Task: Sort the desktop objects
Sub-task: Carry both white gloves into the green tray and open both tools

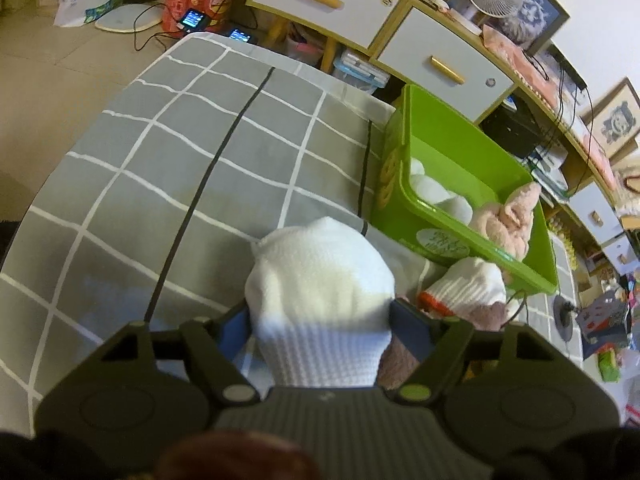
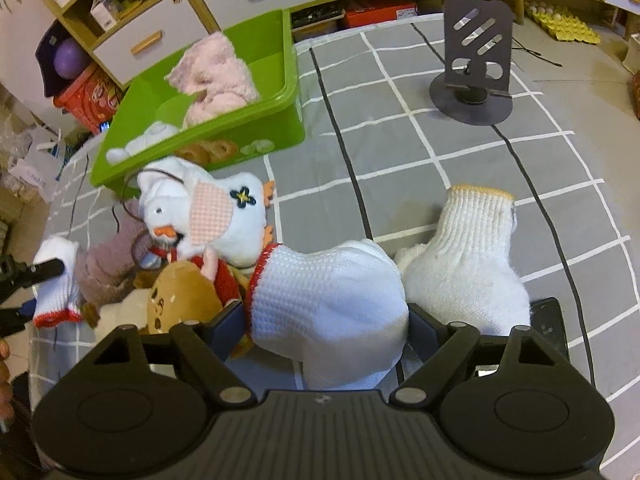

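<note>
My left gripper (image 1: 320,316) is shut on a white knit glove (image 1: 320,280) above the grey checked tablecloth (image 1: 180,152). My right gripper (image 2: 326,320) is shut on a white glove with a red cuff (image 2: 328,300). Another white glove with a yellow cuff (image 2: 468,248) lies just right of it. A green bin (image 1: 460,168) holds a pink plush (image 1: 508,220) and white items. The bin also shows in the right wrist view (image 2: 240,128). A white duck plush (image 2: 204,212) and a brown plush (image 2: 180,296) lie left of my right gripper.
A black phone stand (image 2: 476,60) stands at the back right of the table. A mauve cloth (image 2: 108,264) and my left gripper with its glove (image 2: 56,280) sit at the left edge. White drawers with wooden handles (image 1: 440,48) stand behind the table.
</note>
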Motion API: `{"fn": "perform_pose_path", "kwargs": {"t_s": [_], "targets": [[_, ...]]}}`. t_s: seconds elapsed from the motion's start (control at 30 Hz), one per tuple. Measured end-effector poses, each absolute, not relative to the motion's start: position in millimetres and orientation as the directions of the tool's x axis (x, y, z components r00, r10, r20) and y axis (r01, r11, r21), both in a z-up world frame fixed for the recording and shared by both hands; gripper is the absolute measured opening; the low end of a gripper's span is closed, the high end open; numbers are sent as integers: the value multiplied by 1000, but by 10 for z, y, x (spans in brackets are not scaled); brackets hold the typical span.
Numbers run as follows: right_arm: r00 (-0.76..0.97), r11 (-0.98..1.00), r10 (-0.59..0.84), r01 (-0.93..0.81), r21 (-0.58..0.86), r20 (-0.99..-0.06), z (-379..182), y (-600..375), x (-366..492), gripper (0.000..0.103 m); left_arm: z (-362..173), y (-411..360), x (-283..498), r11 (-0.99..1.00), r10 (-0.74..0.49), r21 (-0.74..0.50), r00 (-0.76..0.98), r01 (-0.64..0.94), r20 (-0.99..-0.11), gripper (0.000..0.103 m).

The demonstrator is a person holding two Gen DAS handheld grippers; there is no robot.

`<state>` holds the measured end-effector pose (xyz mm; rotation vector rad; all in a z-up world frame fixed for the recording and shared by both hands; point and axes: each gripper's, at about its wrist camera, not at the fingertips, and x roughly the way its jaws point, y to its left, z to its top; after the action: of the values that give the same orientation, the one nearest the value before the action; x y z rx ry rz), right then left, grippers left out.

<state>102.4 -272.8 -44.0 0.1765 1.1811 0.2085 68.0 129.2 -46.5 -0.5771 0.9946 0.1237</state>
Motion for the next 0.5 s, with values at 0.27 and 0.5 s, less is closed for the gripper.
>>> {"fn": "perform_pose_path", "kwargs": {"t_s": [0.27, 0.5], "targets": [[441, 963, 261, -58, 263, -859, -147, -2701, 1208, 85, -252, 1319, 843, 792, -184, -488, 618, -368, -764, 75], [464, 930, 311, 30, 366, -829, -82, -2693, 1569, 85, -167, 1236, 1119, 767, -196, -528, 651, -364, -734, 75]]}}
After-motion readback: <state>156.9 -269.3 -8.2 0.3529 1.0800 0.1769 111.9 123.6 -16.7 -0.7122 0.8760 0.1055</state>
